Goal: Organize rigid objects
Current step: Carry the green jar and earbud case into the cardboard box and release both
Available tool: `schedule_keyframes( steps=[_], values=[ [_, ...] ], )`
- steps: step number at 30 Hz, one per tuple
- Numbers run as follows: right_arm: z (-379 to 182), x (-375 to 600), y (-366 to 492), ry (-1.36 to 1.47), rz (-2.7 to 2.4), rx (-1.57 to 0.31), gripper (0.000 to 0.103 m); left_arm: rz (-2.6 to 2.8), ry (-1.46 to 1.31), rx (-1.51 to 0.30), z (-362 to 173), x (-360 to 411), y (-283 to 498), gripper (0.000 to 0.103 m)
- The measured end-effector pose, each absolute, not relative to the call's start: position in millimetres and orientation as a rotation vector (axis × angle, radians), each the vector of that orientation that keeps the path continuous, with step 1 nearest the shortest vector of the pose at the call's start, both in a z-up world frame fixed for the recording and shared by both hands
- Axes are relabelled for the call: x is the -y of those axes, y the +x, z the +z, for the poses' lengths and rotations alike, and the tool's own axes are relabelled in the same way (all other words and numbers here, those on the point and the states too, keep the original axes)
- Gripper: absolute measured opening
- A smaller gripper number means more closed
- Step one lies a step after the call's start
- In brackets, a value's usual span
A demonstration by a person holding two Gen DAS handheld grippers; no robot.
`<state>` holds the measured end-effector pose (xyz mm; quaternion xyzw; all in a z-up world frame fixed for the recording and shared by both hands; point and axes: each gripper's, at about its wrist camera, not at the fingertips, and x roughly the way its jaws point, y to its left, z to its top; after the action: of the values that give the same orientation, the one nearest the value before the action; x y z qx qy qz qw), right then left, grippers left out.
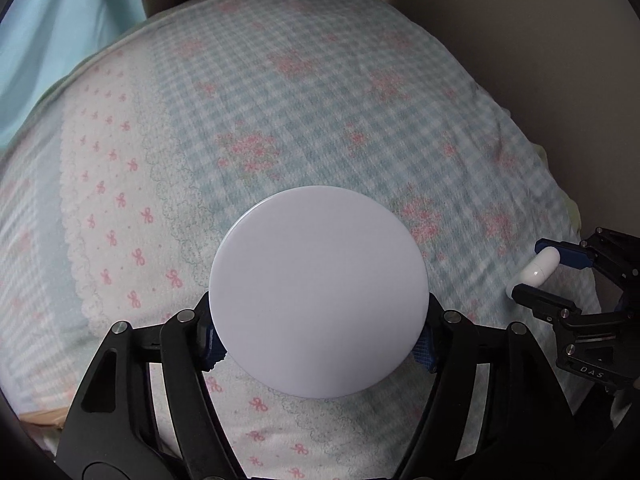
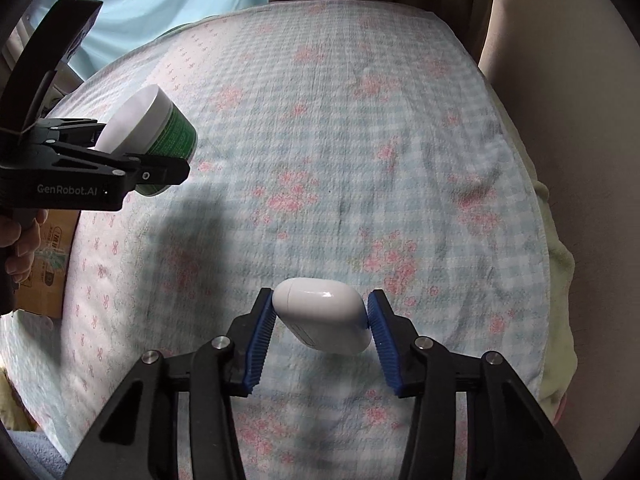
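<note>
- Jar (image 1: 318, 290) and earbud case (image 2: 324, 318) are both off the bed (image 1: 320, 112), each gripped in a tool above the patterned bedcover.
- The left tool (image 1: 318, 338) is closed on the jar, its blue pads pressed against opposite sides just under the wide white lid; the right wrist view shows a green label around the jar's body.
- The right tool (image 2: 320, 334) is closed part-way on the earbud case, with the ribbed blue pads touching its two short ends.
- Judging by this, the step in hand is the lift after a two-handed pick-up; no box, tray or other target shows on the bed, so where the items should go cannot be told.
- The next move likely calls for carrying both items level to a chosen spot and setting them down gently, since the bed is soft and may let them tip.
- The jar is round, hard plastic with a flat, smooth, matt lid; it should hold firm in the grip.
- The case is a small, glossy, rounded white pebble shape, and its slick curved shell could slip or swivel between the pads.
- The bedcover is a soft, crinkled cloth in pale blue check with pink flowers and bows.
</note>
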<state>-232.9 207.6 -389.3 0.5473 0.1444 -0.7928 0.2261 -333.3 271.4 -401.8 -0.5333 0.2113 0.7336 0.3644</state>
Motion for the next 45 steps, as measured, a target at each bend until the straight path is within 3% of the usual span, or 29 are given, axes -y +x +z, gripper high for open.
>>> schedule_keyframes(
  steps=[11, 23, 33, 45],
  values=[
    [-315, -175, -209, 1.46, -2.249, -0.223, 0.043, 2.037, -1.341, -0.394, -308, -170, -320, 0.068],
    [-228, -54, -129, 1.328, -2.153, -0.124, 0.043, 2.251, -1.395, -0.299, -237, 36, -303, 0.068],
    [-245, 67, -65, 1.351, -1.984, -0.097, 0.043, 2.346, -1.51, -0.241, -249, 178, -314, 0.068],
    [-331, 132, -50, 1.559, -1.975, -0.083, 0.043, 2.234, -1.569, -0.282, -333, 216, -354, 0.068]
  ],
)
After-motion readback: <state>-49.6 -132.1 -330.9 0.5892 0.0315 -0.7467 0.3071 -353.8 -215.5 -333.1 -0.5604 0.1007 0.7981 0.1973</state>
